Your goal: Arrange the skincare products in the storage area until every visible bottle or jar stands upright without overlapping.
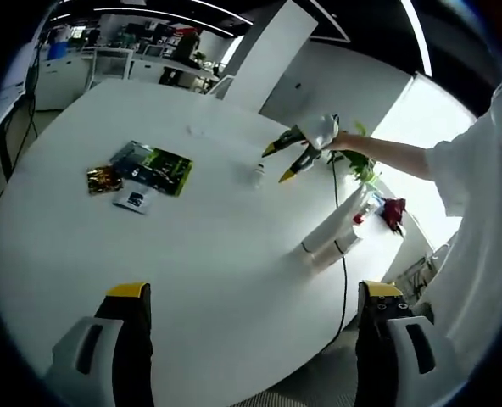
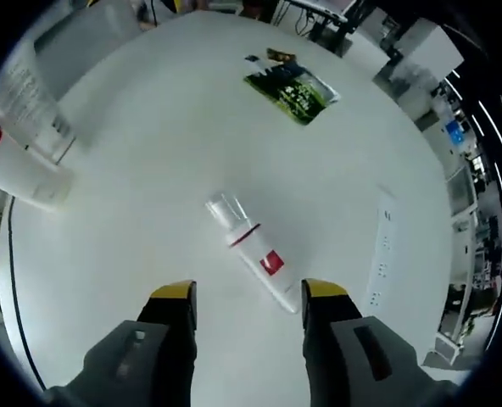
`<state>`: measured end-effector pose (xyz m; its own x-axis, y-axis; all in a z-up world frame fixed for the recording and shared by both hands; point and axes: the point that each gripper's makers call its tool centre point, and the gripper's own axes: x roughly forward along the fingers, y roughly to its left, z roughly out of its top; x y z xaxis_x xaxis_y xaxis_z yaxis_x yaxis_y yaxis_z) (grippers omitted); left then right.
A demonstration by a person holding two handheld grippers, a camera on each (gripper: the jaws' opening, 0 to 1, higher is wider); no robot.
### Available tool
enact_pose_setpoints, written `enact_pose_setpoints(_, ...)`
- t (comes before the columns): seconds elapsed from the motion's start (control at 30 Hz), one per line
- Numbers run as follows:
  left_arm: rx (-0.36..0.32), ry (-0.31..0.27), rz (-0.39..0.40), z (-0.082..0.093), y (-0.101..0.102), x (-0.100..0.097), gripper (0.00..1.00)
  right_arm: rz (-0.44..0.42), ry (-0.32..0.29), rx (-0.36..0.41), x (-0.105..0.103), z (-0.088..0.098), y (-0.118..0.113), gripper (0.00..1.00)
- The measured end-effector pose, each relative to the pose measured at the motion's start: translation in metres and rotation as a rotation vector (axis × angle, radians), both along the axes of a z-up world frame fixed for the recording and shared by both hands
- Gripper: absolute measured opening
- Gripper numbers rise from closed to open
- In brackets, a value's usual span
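Observation:
A white bottle (image 2: 251, 250) with a clear cap and a red band lies on its side on the white table (image 2: 149, 170). My right gripper (image 2: 248, 292) is open just above it, and the bottle's base end reaches in close to the right-hand jaw. In the left gripper view the same bottle (image 1: 257, 175) is small and far off, with the right gripper (image 1: 278, 164) hovering open over it on a person's outstretched arm. My left gripper (image 1: 255, 292) is open over the near part of the table (image 1: 217, 271), holding nothing.
White tubes or boxes (image 1: 331, 237) lie near the table's right edge, also seen as the white boxes (image 2: 30, 127). A green sachet (image 1: 158, 165) and smaller packets (image 1: 104, 178) lie at the left. A plant (image 1: 361, 165) and a power strip (image 2: 382, 246) stand by the edges.

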<state>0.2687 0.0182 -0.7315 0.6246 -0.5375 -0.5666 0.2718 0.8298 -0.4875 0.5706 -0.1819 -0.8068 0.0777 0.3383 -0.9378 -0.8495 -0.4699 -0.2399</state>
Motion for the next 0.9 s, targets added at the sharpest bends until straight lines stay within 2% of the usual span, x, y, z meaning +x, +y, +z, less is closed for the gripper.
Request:
enact_pose_setpoints(0.33, 0.000, 0.018, -0.020, -0.005, -0.011, 0.007, 0.94, 0.133, 0.010, -0.049, -0.004, -0.017, 0.017, 0.45)
enact_pose_setpoints(0.43, 0.002, 0.019, -0.023, -0.005, -0.012, 0.007, 0.94, 0.166, 0.022, -0.065, -0.008, -0.024, 0.016, 0.39)
enact_pose_setpoints(0.5, 0.003, 0.023, -0.023, -0.006, -0.012, 0.006, 0.94, 0.168, 0.035, -0.073, -0.009, -0.024, 0.013, 0.28)
enact_pose_setpoints(0.57, 0.003, 0.026, -0.021, -0.007, -0.012, 0.005, 0.94, 0.186, 0.103, -0.089, -0.022, -0.028, 0.006, 0.21)
enact_pose_setpoints(0.6, 0.002, 0.027, -0.019, -0.007, -0.013, 0.005, 0.94, 0.176, 0.068, -0.059, -0.016, -0.025, 0.009, 0.21)
enact_pose_setpoints(0.67, -0.004, 0.027, -0.016, -0.007, -0.014, 0.006, 0.93, 0.103, 0.099, -0.034, -0.014, -0.023, 0.008, 0.20)
enact_pose_setpoints(0.77, -0.007, 0.024, -0.021, -0.008, -0.018, 0.007, 0.93, 0.062, 0.127, -0.012, -0.012, -0.023, 0.008, 0.20)
enact_pose_setpoints(0.8, -0.006, 0.022, -0.027, -0.007, -0.020, 0.008, 0.93, 0.017, 0.137, -0.010, -0.012, -0.023, 0.007, 0.20)
enact_pose_setpoints(0.9, -0.010, 0.013, -0.037, -0.003, -0.023, 0.008, 0.93, 0.039, 0.119, -0.013, -0.017, -0.022, 0.006, 0.19)
